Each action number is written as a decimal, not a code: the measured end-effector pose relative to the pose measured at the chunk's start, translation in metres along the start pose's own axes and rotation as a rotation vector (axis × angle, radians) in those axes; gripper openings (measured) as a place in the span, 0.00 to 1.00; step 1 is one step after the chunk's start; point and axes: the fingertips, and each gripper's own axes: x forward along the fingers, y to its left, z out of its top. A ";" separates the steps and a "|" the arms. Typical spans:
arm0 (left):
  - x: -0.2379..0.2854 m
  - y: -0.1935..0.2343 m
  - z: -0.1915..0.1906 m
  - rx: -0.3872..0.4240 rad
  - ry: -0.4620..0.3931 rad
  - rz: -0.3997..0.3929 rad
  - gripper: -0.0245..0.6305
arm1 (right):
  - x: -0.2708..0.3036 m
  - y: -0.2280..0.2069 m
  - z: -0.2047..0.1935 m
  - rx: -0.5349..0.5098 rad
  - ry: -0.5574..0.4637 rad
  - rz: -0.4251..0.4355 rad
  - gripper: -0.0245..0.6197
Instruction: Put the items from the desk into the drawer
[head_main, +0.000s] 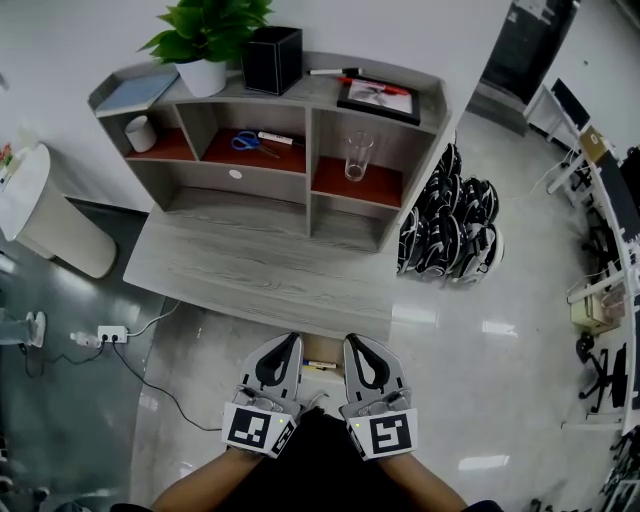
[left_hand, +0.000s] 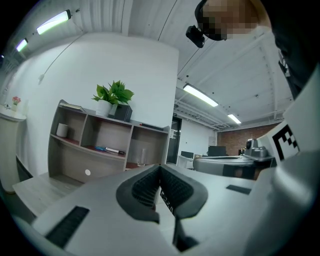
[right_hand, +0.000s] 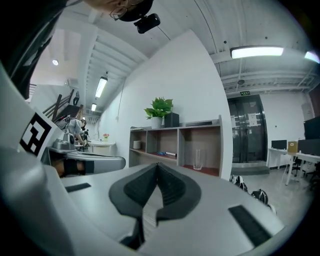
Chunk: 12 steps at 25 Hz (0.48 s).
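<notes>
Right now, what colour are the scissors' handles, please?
Blue scissor handles; head view shows them best.

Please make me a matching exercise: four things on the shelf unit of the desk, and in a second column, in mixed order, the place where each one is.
Things:
1. green leafy plant in a white pot
2. blue-handled scissors
3. tall clear drinking glass
4. small white cylindrical cup

Places on the grey wooden shelf unit, as the head view shows it:
A. right compartment
B. on the top board
C. left compartment
D. middle compartment

Right pairs: 1-B, 2-D, 3-A, 4-C.
</notes>
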 end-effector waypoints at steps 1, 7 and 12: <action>0.000 0.000 0.001 0.001 -0.002 0.001 0.06 | 0.000 -0.001 0.001 0.002 -0.003 -0.003 0.07; -0.001 0.002 0.004 0.012 -0.007 0.007 0.06 | -0.001 -0.003 0.010 -0.002 -0.029 -0.011 0.07; -0.001 0.001 0.007 0.018 -0.017 0.005 0.06 | 0.001 -0.004 0.013 -0.003 -0.030 -0.029 0.07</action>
